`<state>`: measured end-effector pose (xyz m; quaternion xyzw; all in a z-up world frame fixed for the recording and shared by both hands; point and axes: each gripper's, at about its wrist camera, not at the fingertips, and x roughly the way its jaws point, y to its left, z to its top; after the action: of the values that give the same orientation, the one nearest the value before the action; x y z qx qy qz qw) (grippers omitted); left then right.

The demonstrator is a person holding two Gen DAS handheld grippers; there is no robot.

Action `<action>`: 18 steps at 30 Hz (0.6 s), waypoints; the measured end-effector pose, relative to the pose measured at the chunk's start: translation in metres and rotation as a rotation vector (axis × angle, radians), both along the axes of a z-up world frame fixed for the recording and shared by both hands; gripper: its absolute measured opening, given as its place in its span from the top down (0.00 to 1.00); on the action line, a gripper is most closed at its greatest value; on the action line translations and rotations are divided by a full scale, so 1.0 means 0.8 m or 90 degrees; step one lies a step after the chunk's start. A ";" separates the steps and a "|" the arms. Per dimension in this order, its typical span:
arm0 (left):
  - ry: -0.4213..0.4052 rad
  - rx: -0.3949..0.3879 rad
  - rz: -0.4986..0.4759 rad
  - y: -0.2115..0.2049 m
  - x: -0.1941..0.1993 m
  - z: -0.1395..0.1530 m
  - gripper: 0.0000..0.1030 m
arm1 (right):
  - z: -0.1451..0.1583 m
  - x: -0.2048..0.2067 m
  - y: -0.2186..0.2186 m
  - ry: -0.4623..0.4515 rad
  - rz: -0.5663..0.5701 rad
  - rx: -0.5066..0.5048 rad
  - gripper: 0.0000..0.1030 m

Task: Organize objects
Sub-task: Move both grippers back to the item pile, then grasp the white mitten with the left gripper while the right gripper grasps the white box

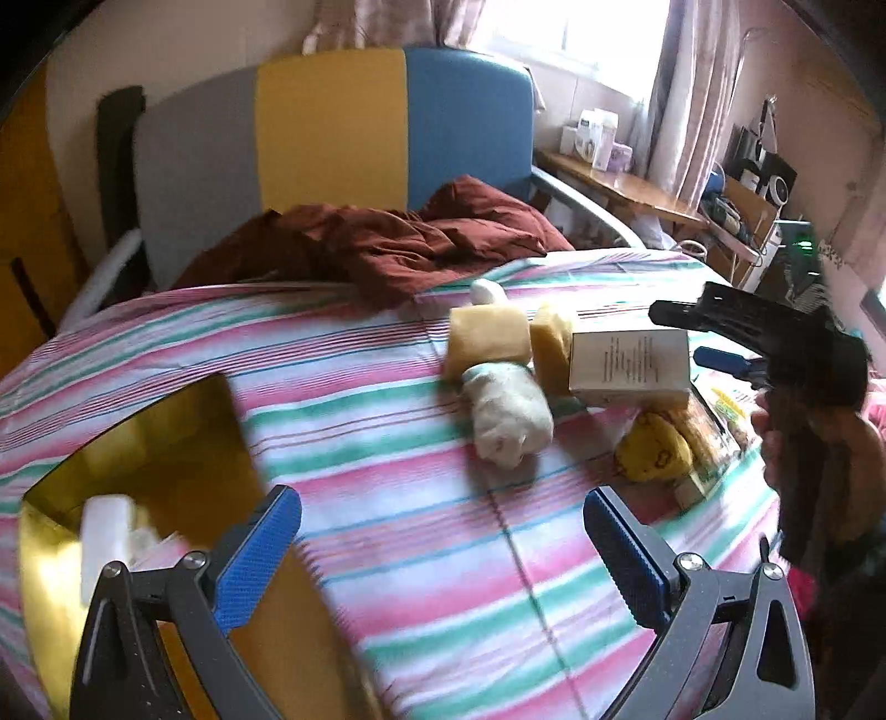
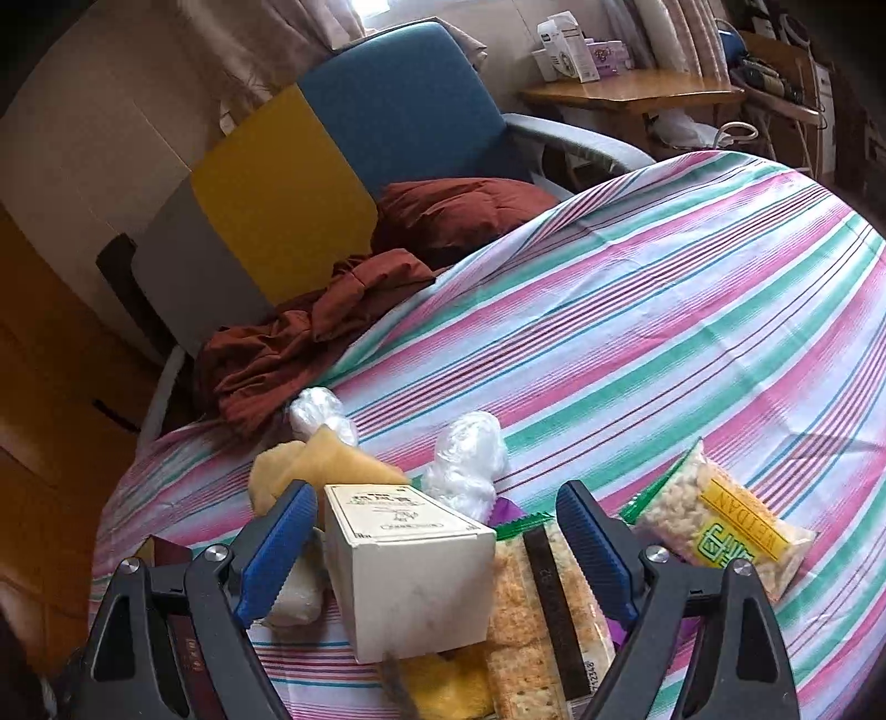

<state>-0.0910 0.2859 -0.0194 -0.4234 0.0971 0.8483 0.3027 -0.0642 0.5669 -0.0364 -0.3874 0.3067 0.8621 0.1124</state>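
Snack bag (image 2: 720, 526) right of the white box (image 2: 410, 576) reads "WEIDAN", lying diagonally. Left gripper (image 1: 443, 548) and right gripper (image 2: 437, 543) both spread apart, empty.

Pink-green striped bedsheet (image 1: 421, 531), maroon cloth (image 1: 387, 243)

Light: we see daylight from the overexposed window (image 1: 576, 33).
Blur: the gold box (image 1: 166, 443) smears.
Edges: fisheye bending, dark corners.
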 end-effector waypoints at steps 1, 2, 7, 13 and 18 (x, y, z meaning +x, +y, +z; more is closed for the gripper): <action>-0.009 -0.004 0.000 0.010 -0.007 -0.005 0.00 | -0.002 -0.002 0.001 -0.002 0.003 -0.007 0.12; -0.020 -0.005 0.000 0.020 -0.015 -0.010 0.00 | -0.004 -0.004 0.000 -0.004 0.010 -0.015 0.12; -0.044 -0.017 -0.008 0.065 -0.047 -0.032 0.00 | -0.004 -0.013 -0.011 -0.006 0.045 -0.013 0.12; -0.075 -0.048 -0.009 0.105 -0.079 -0.064 0.02 | -0.009 -0.021 -0.019 -0.023 0.067 0.005 0.12; -0.116 -0.044 -0.017 0.120 -0.096 -0.087 0.14 | -0.008 -0.026 -0.030 -0.034 0.087 0.037 0.12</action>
<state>-0.1676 0.3815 -0.0887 -0.5080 0.1040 0.7982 0.3067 -0.0848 0.5431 -0.0430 -0.4270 0.2509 0.8657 0.0726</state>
